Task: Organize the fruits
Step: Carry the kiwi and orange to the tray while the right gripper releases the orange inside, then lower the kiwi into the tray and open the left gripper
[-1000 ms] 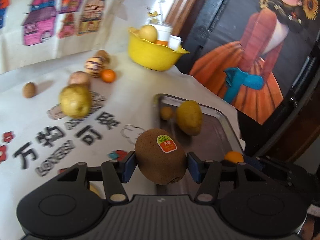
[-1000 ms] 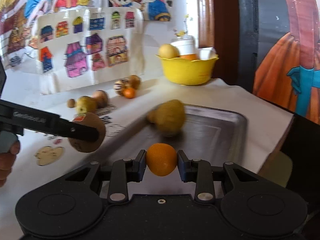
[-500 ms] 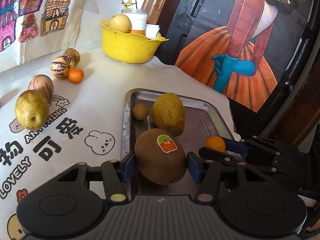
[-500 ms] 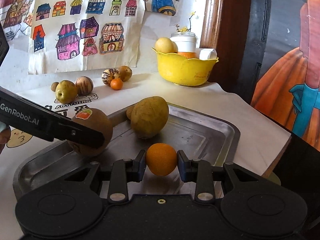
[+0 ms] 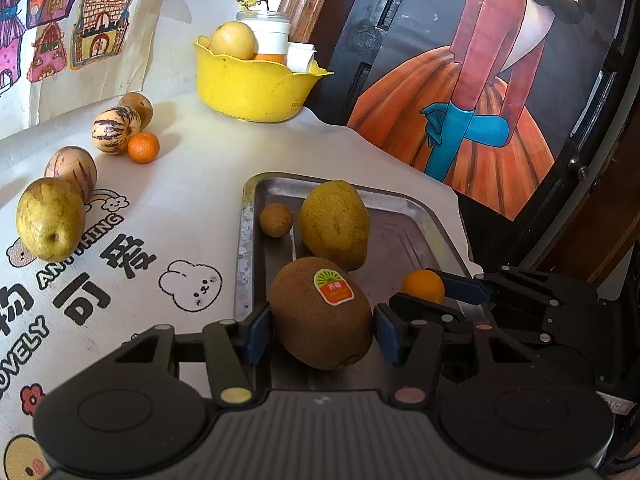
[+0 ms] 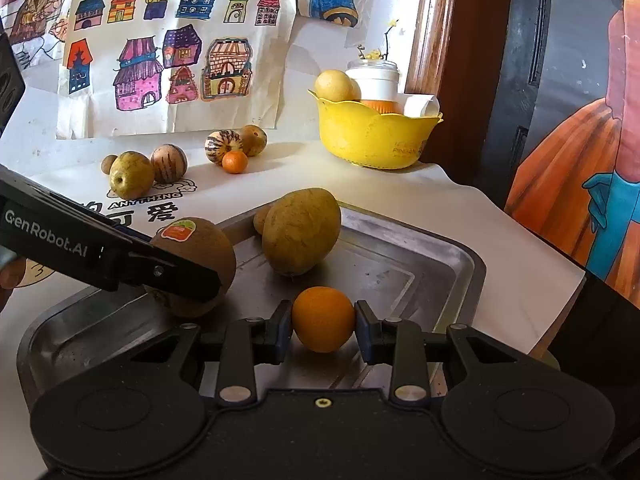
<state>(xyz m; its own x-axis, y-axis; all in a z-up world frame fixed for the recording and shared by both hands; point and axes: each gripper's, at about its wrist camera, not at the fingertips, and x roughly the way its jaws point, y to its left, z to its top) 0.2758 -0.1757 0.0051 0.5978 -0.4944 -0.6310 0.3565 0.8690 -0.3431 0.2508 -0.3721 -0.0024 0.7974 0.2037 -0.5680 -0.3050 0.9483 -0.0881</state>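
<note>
1. Children's drawings of houses point(image 6: 176, 60) hung behind a white printed tablecloth point(image 5: 168, 216) where a metal tray point(image 6: 452, 256) sat near the table's edge.
2. Over the tray, the left gripper point(image 5: 320, 330) was clamped on a stickered kiwi point(image 5: 322, 312); the right gripper point(image 6: 323, 326) was clamped on a small orange point(image 6: 323, 318).
3. A large yellow-brown fruit point(image 6: 302, 236) and a small brown fruit point(image 5: 276, 220) already lay in the tray.
4. Setting both down well likely meant lowering each fruit to the tray floor before parting the jaws, clear of its neighbours, lest round fruit roll.
5. Other fruits waited on the cloth, beside a yellow bowl point(image 5: 252, 84).
</note>
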